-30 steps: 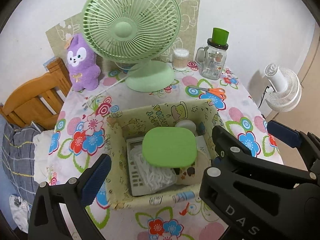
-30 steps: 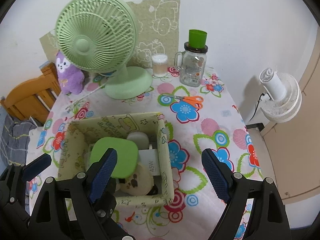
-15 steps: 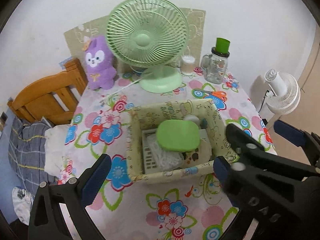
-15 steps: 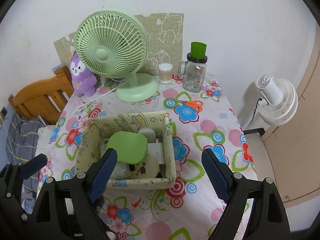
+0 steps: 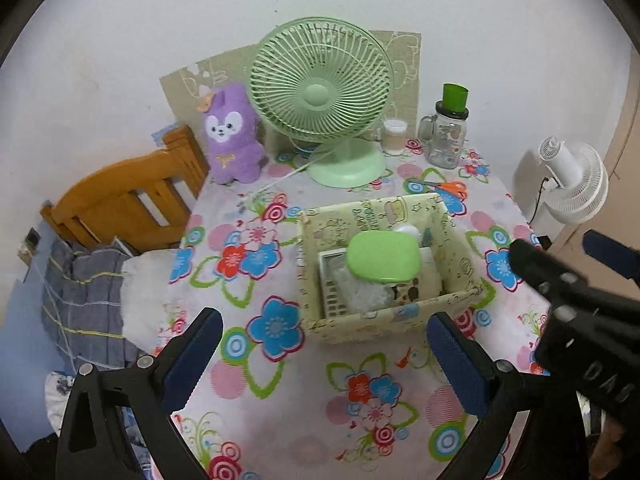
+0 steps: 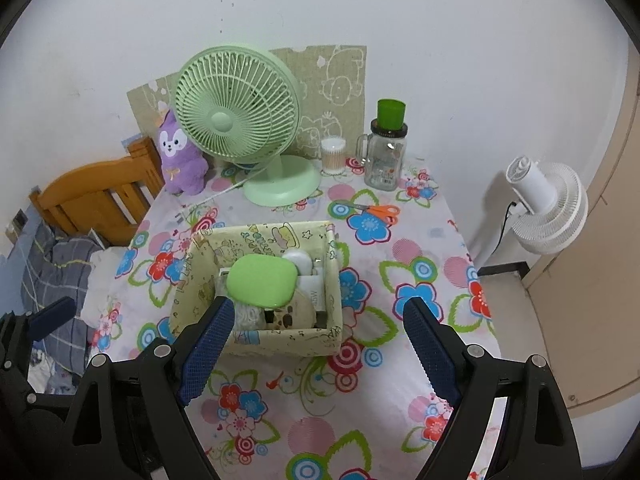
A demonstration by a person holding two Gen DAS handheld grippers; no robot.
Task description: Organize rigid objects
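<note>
A pale yellow patterned box stands mid-table. It holds a green rounded case, a white grid tray, a round spotted item and small white things. Orange-handled scissors lie on the cloth behind it. My left gripper is open and empty, hanging in front of the box. My right gripper is open and empty, also in front of the box; it shows at the right of the left wrist view.
A green desk fan, a purple plush, a cotton-swab jar and a glass mug jar with a green cup stand at the back. A wooden chair stands left, a white fan right.
Both grippers have drawn back and up from the box, so it looks smaller and more of the floral cloth shows. Both stayed open and empty.
</note>
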